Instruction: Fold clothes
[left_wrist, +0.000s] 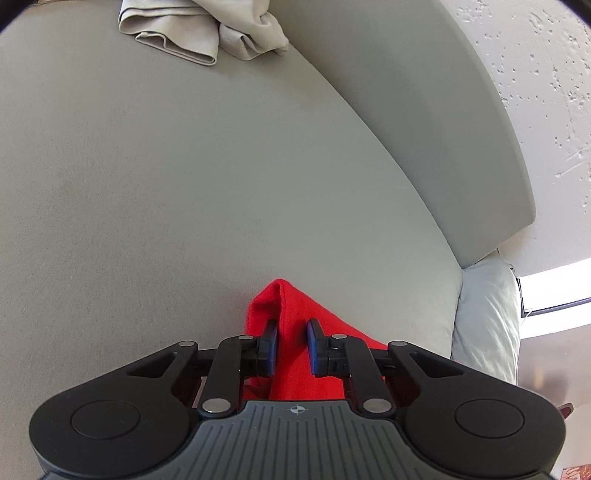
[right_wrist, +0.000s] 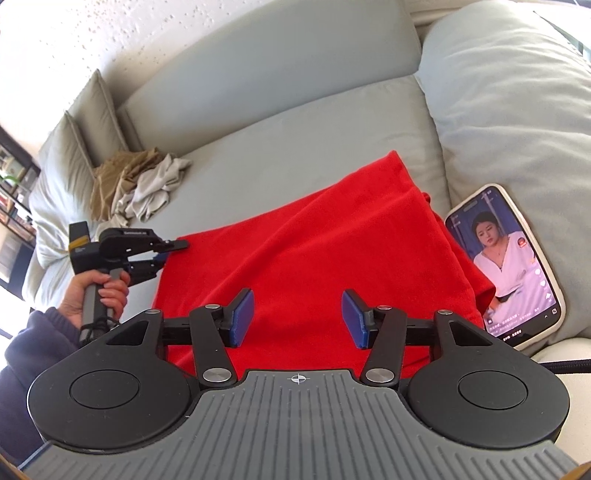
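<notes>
On sofa (right_wrist: 295, 122), red cloth (right_wrist: 314, 251), left tongs (left_wrist: 291, 341) nipping its corner

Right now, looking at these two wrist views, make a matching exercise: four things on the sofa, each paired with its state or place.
Things:
1 red garment
2 phone
3 right gripper
4 pile of clothes

States:
A crumpled, far along the seat
B jaws apart above red cloth
C spread flat on the seat
D screen lit, leaning on a cushion

Pairs: 1-C, 2-D, 3-B, 4-A
</notes>
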